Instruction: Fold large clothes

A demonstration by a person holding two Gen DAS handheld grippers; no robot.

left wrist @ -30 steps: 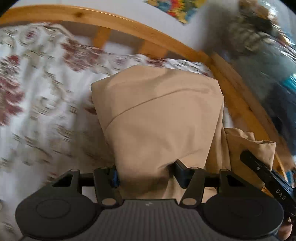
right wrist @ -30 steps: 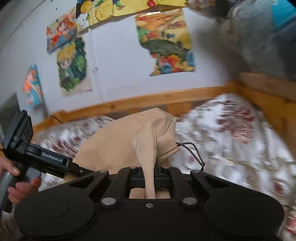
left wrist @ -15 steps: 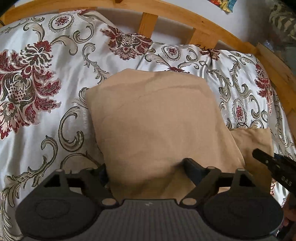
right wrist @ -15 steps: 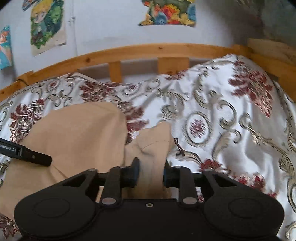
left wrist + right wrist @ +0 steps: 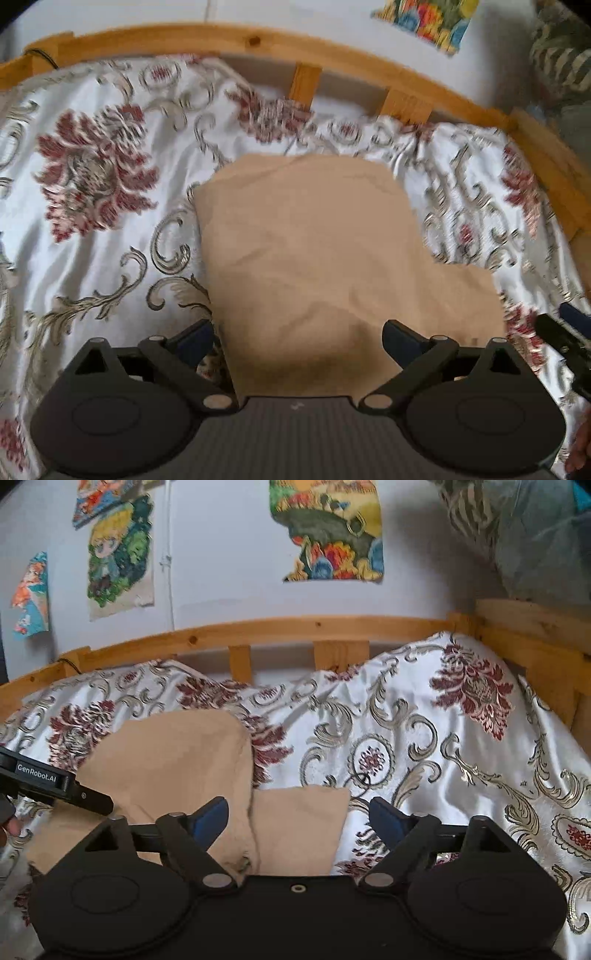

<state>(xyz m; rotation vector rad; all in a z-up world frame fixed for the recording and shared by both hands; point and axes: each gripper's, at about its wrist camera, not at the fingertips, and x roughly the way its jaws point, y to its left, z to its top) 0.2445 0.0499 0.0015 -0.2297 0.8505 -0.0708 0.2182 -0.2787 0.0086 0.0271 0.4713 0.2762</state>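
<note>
A folded tan garment (image 5: 314, 258) lies flat on the floral bedspread (image 5: 92, 229). My left gripper (image 5: 297, 338) hovers over its near edge, jaws opening wide, with cloth lying between the fingers but no pad pressing on it. In the right wrist view the same tan garment (image 5: 173, 757) lies at the left, a narrower flap of it reaching toward me. My right gripper (image 5: 297, 818) is opening too, and that flap lies loose between its blue pads (image 5: 210, 818). The left gripper's body (image 5: 55, 782) shows at the left edge there.
A wooden bed rail (image 5: 295, 627) with short slats runs along the far side, and a wooden corner post (image 5: 517, 627) stands at the right. Colourful posters (image 5: 328, 528) hang on the pale wall. A thin dark cord (image 5: 362, 779) lies on the bedspread (image 5: 443, 746) beside the flap.
Both grippers let go of the tan garment and spread their jaws. The garment, lifted a second ago, now lies flat on the bed. Both hands sank toward the bedspread.
</note>
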